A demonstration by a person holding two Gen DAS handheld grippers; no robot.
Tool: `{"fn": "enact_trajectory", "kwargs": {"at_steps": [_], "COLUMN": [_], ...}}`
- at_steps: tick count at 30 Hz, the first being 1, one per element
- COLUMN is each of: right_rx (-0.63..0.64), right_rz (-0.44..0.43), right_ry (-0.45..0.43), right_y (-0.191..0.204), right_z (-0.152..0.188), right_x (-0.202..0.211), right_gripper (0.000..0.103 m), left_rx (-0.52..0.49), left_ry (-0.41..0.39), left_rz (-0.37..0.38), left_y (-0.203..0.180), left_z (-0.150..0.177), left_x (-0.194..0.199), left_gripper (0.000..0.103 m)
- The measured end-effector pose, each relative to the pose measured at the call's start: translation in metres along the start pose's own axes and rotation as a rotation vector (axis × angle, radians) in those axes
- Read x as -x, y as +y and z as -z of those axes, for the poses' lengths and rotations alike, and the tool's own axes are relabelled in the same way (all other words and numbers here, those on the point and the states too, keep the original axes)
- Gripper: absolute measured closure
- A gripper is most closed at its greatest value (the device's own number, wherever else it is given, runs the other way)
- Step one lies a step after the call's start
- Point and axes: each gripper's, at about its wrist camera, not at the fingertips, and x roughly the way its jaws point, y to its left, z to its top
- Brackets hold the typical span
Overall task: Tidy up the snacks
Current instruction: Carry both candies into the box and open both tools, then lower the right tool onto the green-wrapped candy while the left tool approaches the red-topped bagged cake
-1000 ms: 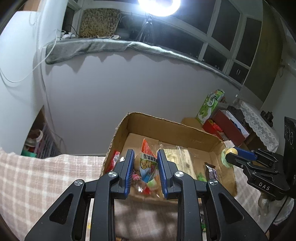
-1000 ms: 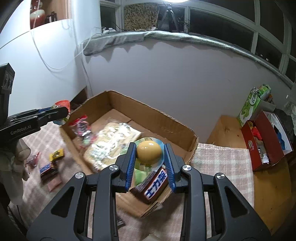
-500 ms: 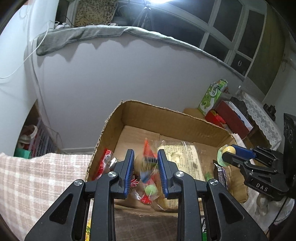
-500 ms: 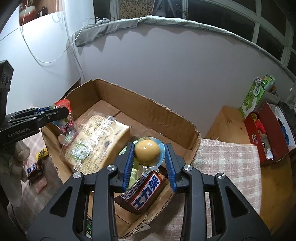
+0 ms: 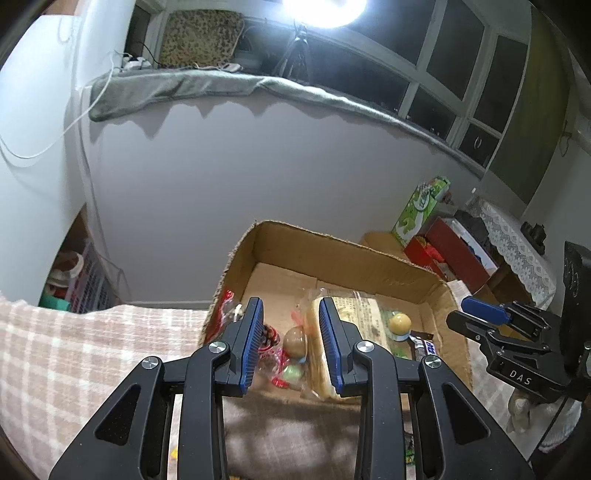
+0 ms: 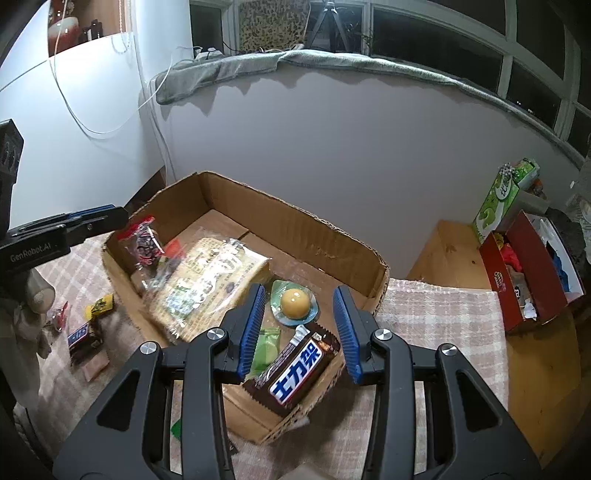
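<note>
I have most snacks in the box [image 6: 303, 218], a few left of it [image 6: 83, 336]; right hand-held gripper [image 6: 299, 332] opening, left hand-held gripper [image 5: 291, 343] slightly open, both empty.

We see a dim room lit mainly by a ring lamp [image 5: 320, 9] high above and beyond the left tool, blown out to white glare. It throws scalloped shadows from the grey cloth [image 5: 207, 88] down the wall [image 5: 258, 177]. Windows [image 6: 443, 33] are black. Fisheye bending curves the edges, with dark vignetted corners. The bread packet [image 6: 207, 280] ahead of the right tool is slightly smeared.
</note>
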Motion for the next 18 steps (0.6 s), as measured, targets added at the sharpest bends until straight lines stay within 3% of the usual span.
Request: {"fn": "enact_trajectory", "kwargs": {"at_steps": [18], "right_rx": [0.040], "right_rz": [-0.059], "right_ry": [-0.018], "right_y": [0.031], "right_z": [0.040], "right_x": [0.058], "right_gripper": [0.063], "left_rx": [0.058], "left_ry": [-0.074], "left_rz": [-0.038], "left_y": [0.043], "left_z": [0.041], "left_x": [0.091], "left_gripper": [0.074]}}
